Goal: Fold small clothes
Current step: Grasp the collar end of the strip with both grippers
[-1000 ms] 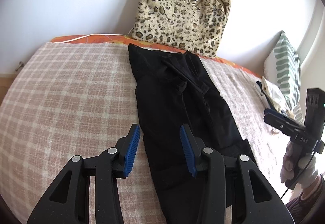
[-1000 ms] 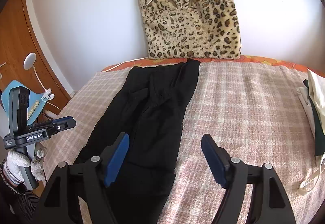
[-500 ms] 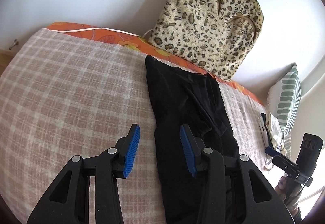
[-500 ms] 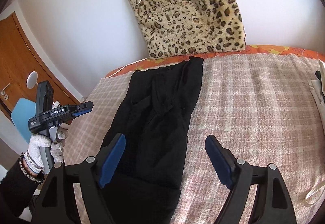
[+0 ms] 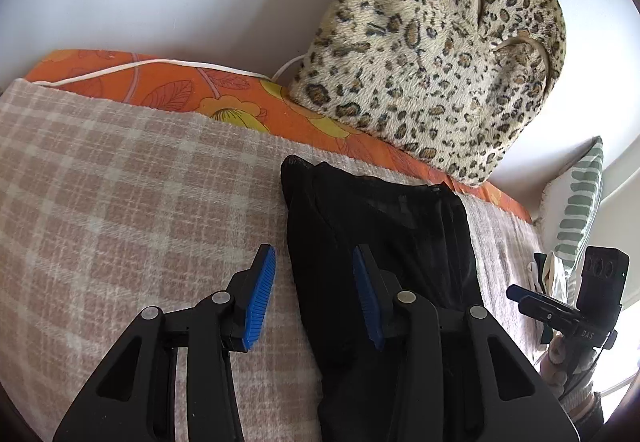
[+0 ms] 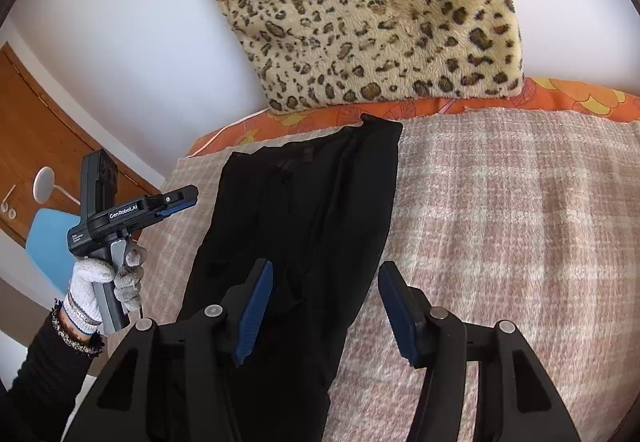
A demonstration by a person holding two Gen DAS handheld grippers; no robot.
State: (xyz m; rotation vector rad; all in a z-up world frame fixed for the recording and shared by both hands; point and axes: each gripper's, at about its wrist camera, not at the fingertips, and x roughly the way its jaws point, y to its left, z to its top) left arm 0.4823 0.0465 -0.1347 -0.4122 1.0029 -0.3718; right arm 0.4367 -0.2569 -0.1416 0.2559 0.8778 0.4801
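Garment [image 5: 380, 242] lengthwise, far end toward cushion [image 5: 432, 53].

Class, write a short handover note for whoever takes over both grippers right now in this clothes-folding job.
Left gripper: open, holding nothing, over the left edge of the black garment.
Right gripper: open, holding nothing, over the garment's right edge.
The garment lies in a long strip on the checked blanket, its far end near the leopard cushion.
Done: garment laid out lengthwise.
Left: grip the garment and fold it shorter.
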